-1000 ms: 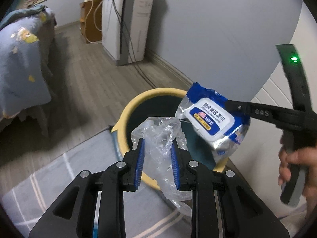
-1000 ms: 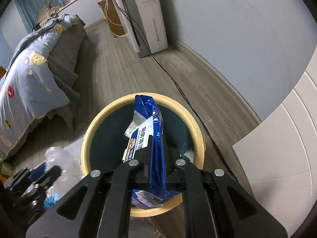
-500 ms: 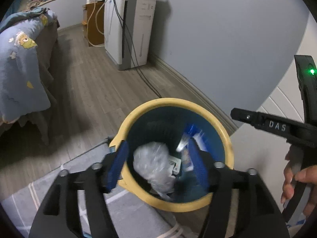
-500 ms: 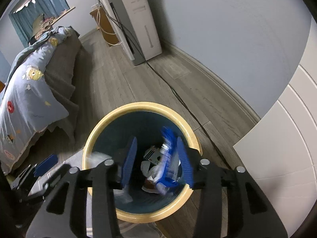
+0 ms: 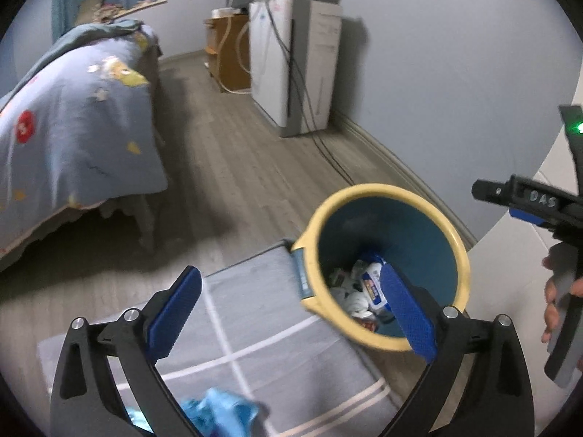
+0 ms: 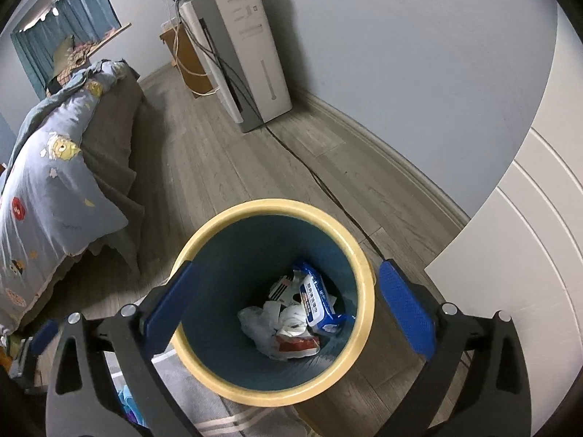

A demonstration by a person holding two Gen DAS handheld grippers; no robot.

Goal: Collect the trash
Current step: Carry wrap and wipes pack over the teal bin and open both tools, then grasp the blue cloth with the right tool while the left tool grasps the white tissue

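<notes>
Both grippers hang above the floor with their jaws spread wide and nothing between the blue pads. Seen from its own camera, the right gripper (image 6: 288, 302) sits directly over the trash bin (image 6: 218, 384), its two fingers straddling the yellow rim so that the dark blue interior shows between them. At the bottom of the bin lies the blue wet-wipe pack (image 6: 320, 307), tilted against the right inner wall, with crumpled clear plastic (image 6: 260, 326) beside it on the left and a red-and-white wrapper (image 6: 297, 346) under both. All of it rests well below the open fingers, touching neither.

From the left wrist view, the left gripper (image 5: 291, 313) is offset toward the grey rug (image 5: 277, 360); its right finger overlaps the bin's (image 5: 461, 251) near rim, and the wipe pack (image 5: 371, 284) shows just beside that finger, down inside. A crumpled light-blue item (image 5: 215, 413) lies on the rug between the gripper's arms, blurred. The right gripper (image 5: 510, 196) appears at the right edge.
</notes>
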